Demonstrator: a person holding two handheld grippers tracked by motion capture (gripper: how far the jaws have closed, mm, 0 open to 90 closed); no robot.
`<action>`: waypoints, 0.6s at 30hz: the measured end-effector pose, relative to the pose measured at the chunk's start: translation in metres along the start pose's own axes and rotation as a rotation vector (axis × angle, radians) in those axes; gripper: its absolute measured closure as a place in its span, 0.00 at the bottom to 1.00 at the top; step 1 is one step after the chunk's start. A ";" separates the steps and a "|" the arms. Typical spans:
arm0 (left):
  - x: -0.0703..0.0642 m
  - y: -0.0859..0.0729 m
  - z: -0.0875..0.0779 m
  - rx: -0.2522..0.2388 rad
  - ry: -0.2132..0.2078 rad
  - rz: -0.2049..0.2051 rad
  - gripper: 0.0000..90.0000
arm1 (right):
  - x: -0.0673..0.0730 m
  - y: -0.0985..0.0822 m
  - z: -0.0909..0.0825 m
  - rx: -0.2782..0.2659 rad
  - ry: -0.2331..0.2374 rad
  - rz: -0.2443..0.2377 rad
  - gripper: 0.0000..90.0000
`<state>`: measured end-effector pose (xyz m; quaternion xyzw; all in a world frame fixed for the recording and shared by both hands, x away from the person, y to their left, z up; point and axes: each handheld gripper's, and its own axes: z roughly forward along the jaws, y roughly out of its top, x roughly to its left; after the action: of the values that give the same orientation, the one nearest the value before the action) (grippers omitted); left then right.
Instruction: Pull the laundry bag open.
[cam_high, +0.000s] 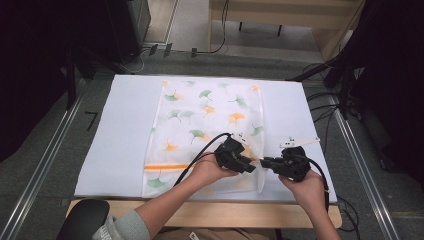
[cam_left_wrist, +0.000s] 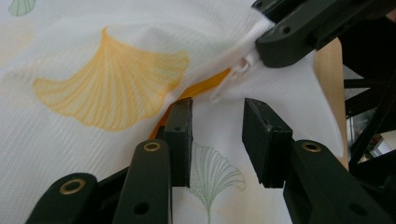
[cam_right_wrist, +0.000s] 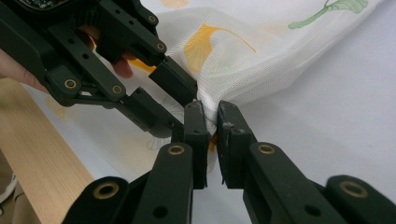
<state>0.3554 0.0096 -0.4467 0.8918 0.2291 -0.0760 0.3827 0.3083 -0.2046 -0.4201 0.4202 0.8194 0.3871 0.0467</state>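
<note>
Bag (cam_high: 207, 130) flat on table (cam_high: 120, 145), its near right edge between both grippers | right gripper (cam_right_wrist: 211, 122) clenched on bag's edge by the zip (cam_left_wrist: 236, 77) | left gripper (cam_left_wrist: 217, 133) released, jaws apart over the cloth | bag white mesh, ginkgo-leaf print, orange zip strip (cam_high: 165, 166) | contents: cannot tell
</note>
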 end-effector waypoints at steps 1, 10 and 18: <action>-0.001 0.000 0.000 -0.004 -0.007 -0.001 0.71 | 0.000 0.000 0.000 0.002 0.002 -0.003 0.95; -0.001 0.002 0.002 0.001 -0.038 -0.034 0.81 | 0.003 0.001 0.005 0.022 -0.002 -0.015 0.95; -0.002 0.004 0.001 0.012 -0.021 -0.010 0.91 | 0.004 0.001 0.006 0.026 0.000 -0.020 0.95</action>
<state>0.3553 0.0056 -0.4447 0.8921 0.2290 -0.0887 0.3793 0.3090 -0.1972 -0.4226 0.4125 0.8284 0.3761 0.0453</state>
